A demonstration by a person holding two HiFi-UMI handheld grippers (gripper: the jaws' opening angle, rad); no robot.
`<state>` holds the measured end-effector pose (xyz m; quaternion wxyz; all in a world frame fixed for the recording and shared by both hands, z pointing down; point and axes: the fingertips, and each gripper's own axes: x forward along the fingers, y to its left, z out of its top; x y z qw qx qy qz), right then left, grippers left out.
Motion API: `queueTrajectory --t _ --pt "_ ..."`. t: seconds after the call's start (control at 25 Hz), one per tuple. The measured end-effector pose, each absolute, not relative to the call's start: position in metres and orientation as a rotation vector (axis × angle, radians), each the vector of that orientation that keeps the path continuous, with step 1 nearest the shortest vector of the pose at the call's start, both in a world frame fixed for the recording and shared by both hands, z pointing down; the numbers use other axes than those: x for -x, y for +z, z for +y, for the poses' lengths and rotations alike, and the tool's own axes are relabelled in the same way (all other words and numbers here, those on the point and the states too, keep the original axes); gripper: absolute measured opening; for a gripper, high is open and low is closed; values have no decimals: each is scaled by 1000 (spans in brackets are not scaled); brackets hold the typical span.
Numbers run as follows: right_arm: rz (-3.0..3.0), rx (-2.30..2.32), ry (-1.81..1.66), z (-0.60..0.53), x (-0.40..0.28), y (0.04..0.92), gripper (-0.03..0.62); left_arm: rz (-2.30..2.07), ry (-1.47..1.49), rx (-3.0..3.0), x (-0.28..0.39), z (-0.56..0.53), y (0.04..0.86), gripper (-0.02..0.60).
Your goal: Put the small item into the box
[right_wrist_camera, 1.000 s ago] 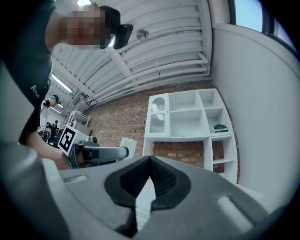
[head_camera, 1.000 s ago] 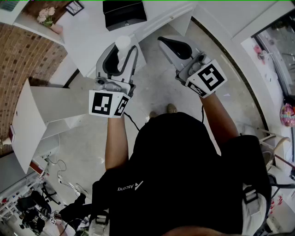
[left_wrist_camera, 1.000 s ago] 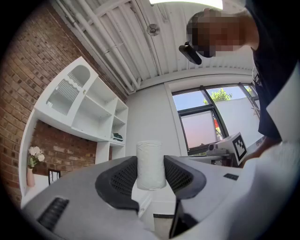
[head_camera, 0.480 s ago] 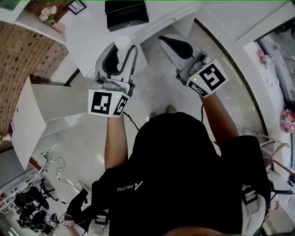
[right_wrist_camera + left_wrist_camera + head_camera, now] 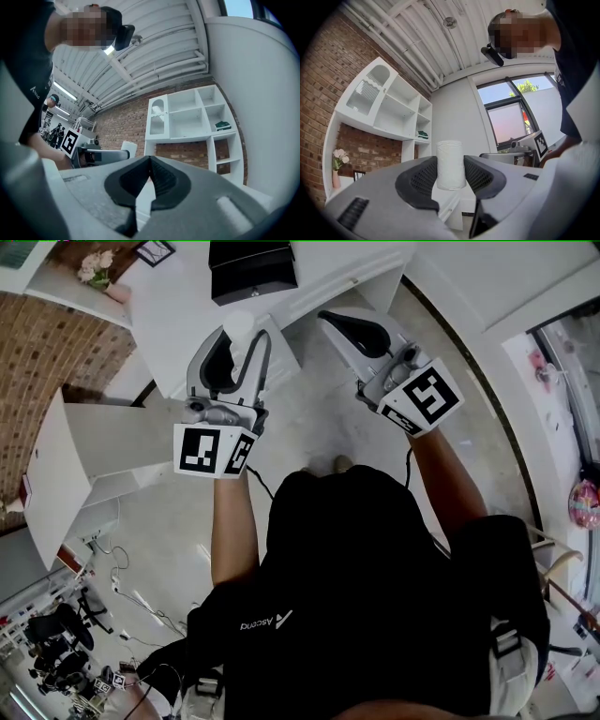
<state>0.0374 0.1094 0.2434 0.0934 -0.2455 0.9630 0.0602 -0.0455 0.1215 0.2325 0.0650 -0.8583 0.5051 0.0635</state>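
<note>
My left gripper (image 5: 242,341) is shut on a small white roll (image 5: 239,327) that stands upright between its dark pads. In the left gripper view the roll (image 5: 451,164) fills the gap between the jaws of that gripper (image 5: 451,171). A black open box (image 5: 251,268) sits on the white table (image 5: 173,320) just beyond the roll. My right gripper (image 5: 330,321) hangs to the right over the floor, shut, with nothing in it. Its jaws (image 5: 150,164) meet at the tips, and past them the white roll (image 5: 129,149) shows at the left.
A white shelf unit (image 5: 190,122) stands against the brick wall (image 5: 42,343). A vase of pale flowers (image 5: 96,272) and a small framed picture (image 5: 150,253) are at the table's far left. A low white cabinet (image 5: 84,465) stands left of me. A large window (image 5: 511,117) is to the right.
Both grippers have moved slightly toward the table with the box, the left one drifting left. The roll stays gripped in the left jaws and the right jaws stay shut.
</note>
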Motion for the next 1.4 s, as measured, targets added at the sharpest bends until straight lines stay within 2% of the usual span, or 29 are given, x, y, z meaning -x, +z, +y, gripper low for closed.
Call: queueTrajectory --t 0.72,1.4 --pt "2880 709 182 53 -38 251 0 1569 178 2556 57 63 235 173" --pt "2909 786 224 -84 47 255 0 1501 157 2615 134 -72 247 173"
